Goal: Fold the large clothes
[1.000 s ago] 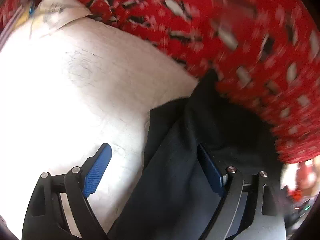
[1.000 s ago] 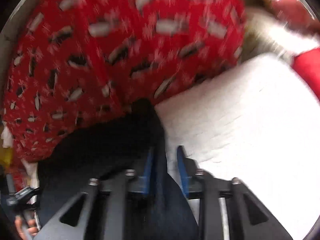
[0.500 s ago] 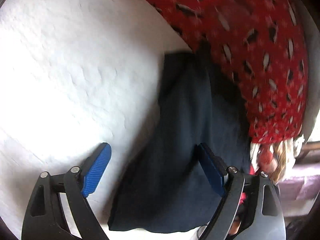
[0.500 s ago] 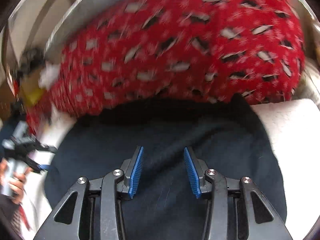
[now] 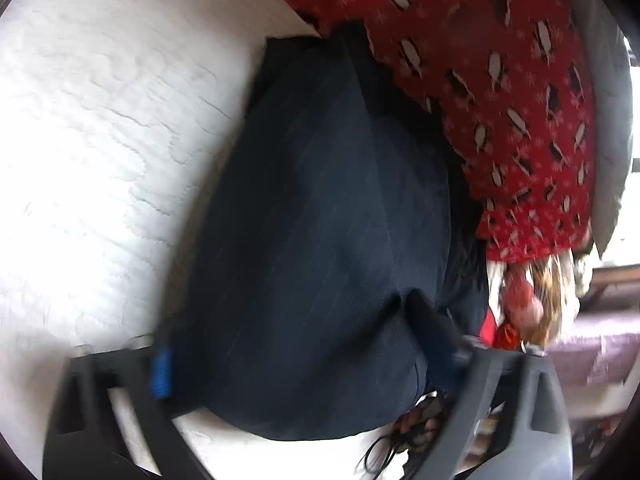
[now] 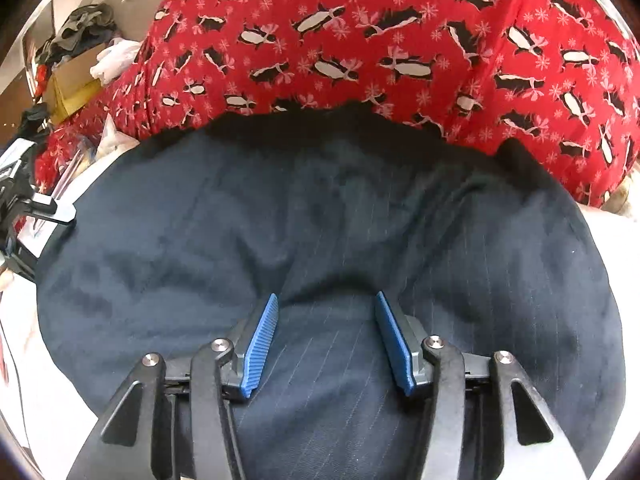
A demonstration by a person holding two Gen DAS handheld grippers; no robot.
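Presently the dark pinstriped garment (image 6: 320, 216) lies mid-frame on the white worktop (image 5: 100, 140), below red penguin cloth (image 6: 360, 40); right claw (image 6: 326, 340) half-open astride a ridge, left claw (image 5: 296, 364) closing over the fabric, seemingly to gather a fold

A lived-in home, likely a bedroom: a white quilted bed (image 5: 100, 152) fills the left wrist view, clothes lie on it, and a heap of clothing and a cardboard box (image 6: 72, 80) clutter the right wrist view's upper left.

Penguin-print fabric (image 6: 360, 40) bordering bare white surface (image 5: 100, 140)
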